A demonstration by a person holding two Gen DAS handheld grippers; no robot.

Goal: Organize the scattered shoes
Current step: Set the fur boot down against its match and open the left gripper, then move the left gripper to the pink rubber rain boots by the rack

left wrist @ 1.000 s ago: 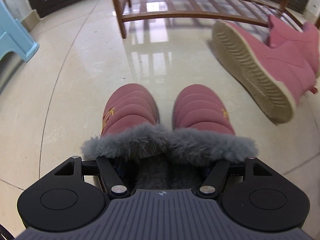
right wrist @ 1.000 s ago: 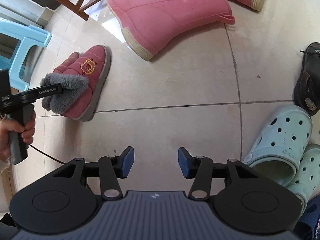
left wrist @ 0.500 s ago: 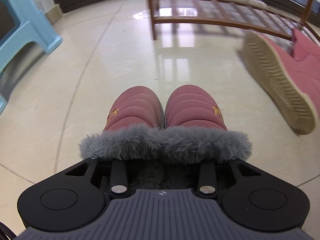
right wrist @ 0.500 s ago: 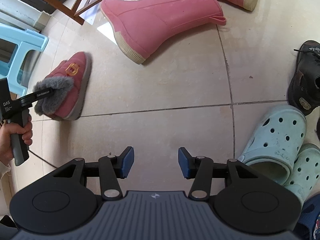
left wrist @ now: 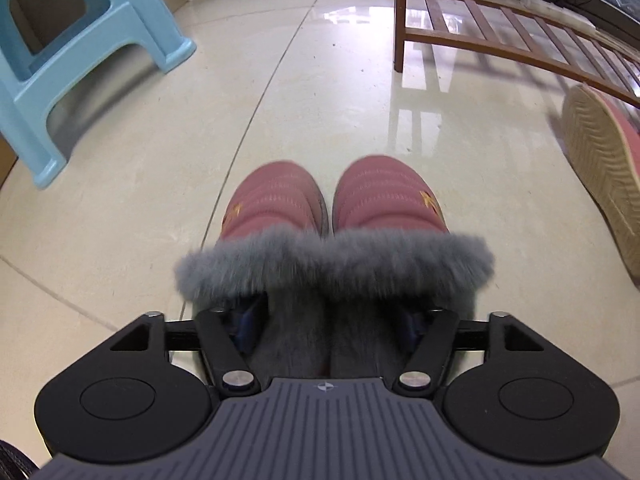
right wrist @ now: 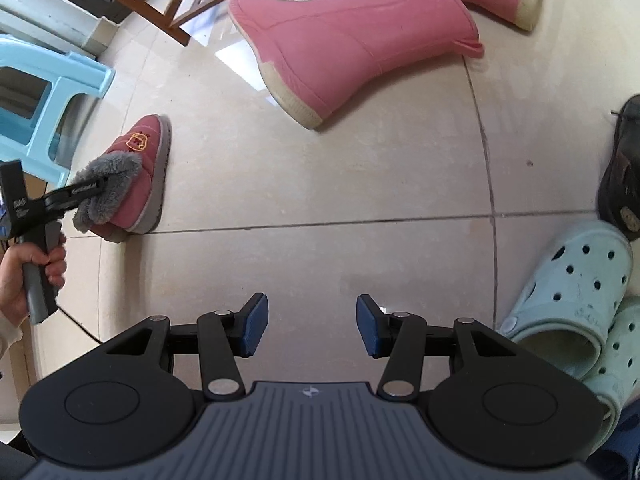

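swinging toward the blue stool (left wrist: pixel 80 60) since a second ago, the left gripper (left wrist: pixel 328 328) stays clamped on the fur-cuffed slippers (left wrist: pixel 336 216) low over the floor, apparently mid-carry; the right gripper (right wrist: pixel 308 326) hangs agape, empty.

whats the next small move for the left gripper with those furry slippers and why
Probably carry the slipper pair forward and right toward the wooden rack. The left gripper is shut on their grey fur collars, both toes point ahead, and the rack's slats look bare.
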